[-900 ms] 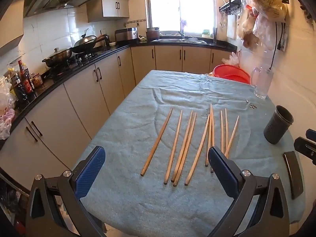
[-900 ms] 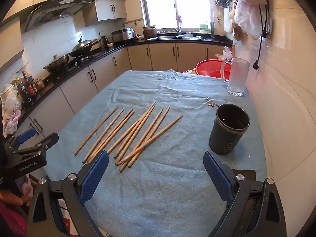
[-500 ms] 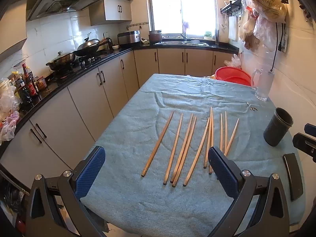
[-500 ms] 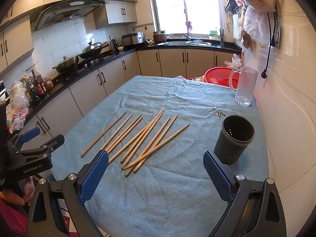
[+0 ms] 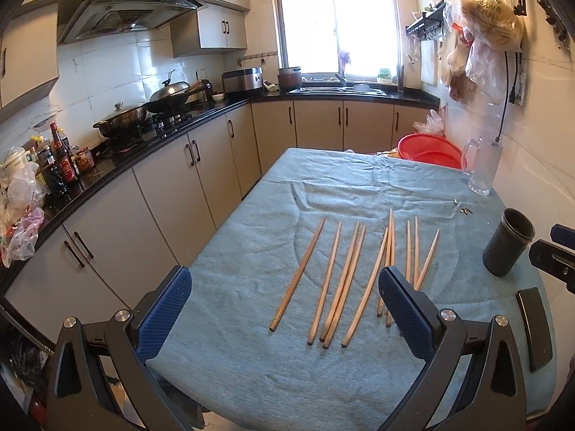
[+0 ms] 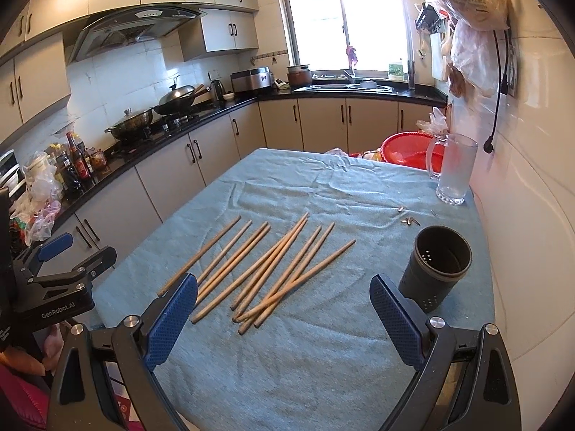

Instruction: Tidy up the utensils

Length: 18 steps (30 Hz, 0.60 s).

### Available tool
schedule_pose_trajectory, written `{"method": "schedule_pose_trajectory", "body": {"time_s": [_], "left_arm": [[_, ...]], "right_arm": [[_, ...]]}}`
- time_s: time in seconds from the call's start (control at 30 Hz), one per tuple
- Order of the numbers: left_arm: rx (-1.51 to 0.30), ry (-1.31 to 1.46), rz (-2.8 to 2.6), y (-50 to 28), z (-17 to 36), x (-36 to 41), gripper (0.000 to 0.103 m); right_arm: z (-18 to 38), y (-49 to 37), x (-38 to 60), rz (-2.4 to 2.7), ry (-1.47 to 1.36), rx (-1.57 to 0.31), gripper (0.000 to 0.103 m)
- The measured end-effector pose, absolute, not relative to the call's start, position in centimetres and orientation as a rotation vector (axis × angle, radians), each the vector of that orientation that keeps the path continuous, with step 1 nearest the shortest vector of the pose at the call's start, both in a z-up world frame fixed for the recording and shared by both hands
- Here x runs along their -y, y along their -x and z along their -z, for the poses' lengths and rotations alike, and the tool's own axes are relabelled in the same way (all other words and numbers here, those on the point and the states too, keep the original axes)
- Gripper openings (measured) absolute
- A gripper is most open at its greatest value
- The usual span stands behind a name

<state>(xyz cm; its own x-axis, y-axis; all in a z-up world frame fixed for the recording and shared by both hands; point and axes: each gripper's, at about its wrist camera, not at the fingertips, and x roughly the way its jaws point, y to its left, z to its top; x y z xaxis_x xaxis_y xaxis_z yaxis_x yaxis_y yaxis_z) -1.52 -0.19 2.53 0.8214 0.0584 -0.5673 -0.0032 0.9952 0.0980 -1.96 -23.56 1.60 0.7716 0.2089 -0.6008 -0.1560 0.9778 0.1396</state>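
Several wooden chopsticks lie side by side on a blue-grey cloth over the table. A dark perforated utensil cup stands upright at the table's right side, empty as far as I can see. My left gripper hovers above the near edge of the table, open, nothing between its blue pads. My right gripper is open too, short of the chopsticks' near ends, with the cup just beyond its right finger.
A glass mug and a red basin sit at the far right by the white wall. Small metal bits lie near the cup. A dark flat piece rests at the table's near right. Kitchen counter and cabinets run along the left.
Both cameras have tipped upward a little, so the table and chopsticks sit lower in the views. Both grippers stay open and the chopsticks and cup have not moved.
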Motion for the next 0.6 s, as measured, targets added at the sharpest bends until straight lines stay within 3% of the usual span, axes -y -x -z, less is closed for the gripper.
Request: {"method": "schedule_pose_trajectory", "body": {"time_s": [0.6], "left_arm": [[-0.642, -0.080, -0.018, 1.4, -1.6, 0.8, 0.103]], "right_arm": [[-0.5, 1.6, 24.4, -0.206, -0.102, -0.702, 0.097]]}}
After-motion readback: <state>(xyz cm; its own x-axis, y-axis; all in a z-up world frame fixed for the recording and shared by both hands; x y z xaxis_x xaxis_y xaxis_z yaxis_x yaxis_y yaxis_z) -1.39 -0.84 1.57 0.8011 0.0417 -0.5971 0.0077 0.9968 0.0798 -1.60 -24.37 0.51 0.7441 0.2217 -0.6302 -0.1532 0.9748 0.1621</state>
